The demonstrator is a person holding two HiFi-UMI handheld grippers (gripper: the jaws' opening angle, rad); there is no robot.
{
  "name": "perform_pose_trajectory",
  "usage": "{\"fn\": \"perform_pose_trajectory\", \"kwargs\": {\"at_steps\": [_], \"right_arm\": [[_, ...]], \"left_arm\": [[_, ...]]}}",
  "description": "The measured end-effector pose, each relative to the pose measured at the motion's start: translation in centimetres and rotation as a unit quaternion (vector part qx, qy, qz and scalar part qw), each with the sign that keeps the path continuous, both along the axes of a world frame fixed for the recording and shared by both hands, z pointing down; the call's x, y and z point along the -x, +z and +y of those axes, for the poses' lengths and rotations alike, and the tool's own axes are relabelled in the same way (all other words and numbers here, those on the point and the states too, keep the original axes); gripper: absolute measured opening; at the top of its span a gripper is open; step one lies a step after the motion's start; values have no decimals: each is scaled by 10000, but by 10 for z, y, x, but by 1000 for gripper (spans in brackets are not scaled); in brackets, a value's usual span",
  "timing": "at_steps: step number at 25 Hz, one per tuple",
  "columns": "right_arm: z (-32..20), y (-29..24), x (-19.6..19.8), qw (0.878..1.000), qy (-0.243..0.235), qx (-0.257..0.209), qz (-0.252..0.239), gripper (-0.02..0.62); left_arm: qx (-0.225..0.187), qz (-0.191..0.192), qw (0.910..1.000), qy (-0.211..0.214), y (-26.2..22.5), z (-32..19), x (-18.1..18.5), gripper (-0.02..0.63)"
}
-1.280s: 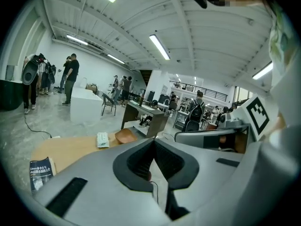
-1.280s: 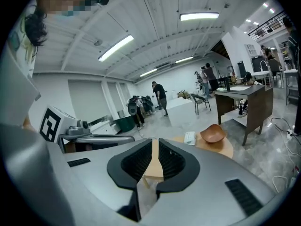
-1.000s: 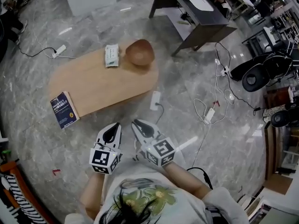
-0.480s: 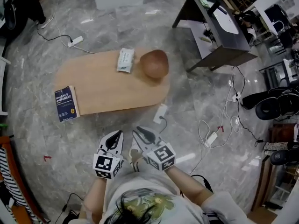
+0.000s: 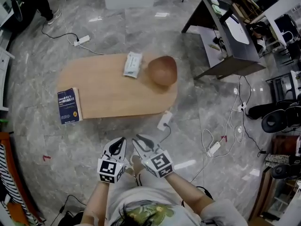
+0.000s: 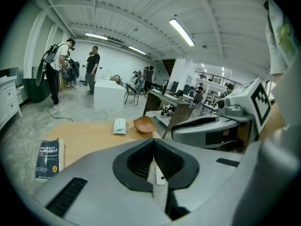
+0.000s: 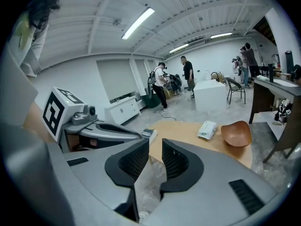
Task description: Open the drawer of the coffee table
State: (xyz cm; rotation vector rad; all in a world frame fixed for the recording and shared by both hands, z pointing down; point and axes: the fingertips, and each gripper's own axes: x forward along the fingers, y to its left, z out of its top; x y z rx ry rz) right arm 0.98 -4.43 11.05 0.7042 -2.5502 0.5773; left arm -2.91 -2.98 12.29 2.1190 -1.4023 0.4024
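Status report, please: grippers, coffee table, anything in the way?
Left gripper shut, empty; right gripper just opening, empty. Coffee table ahead, untouched, drawer unseen. Power strip on floor between.

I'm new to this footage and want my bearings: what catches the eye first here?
The oval wooden coffee table sits mid-floor, with a brown bowl and a tissue pack at its right end in the head view and a blue book at its left end. Nearer the person, the left gripper is shut, while the right gripper has just been opening its fingers, nothing between them.
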Motion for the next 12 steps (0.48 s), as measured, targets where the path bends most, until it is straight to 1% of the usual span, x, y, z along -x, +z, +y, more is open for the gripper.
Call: {"fn": "perform_pose_trajectory", "kwargs": {"at_steps": [6,9,12], "right_arm": [[-4,41,14,9990,-119,-127,423,63],[-8,59,23,9984,-166,-181,512,63],[-6,78,35,9971,-314,-288,634,63]], "left_arm": [[136,-199,9997,9,36,4,16,9],[166,-208,9996,-43,53,5,25,9],[169,-164,9996,-123,73,7,35,9]]}}
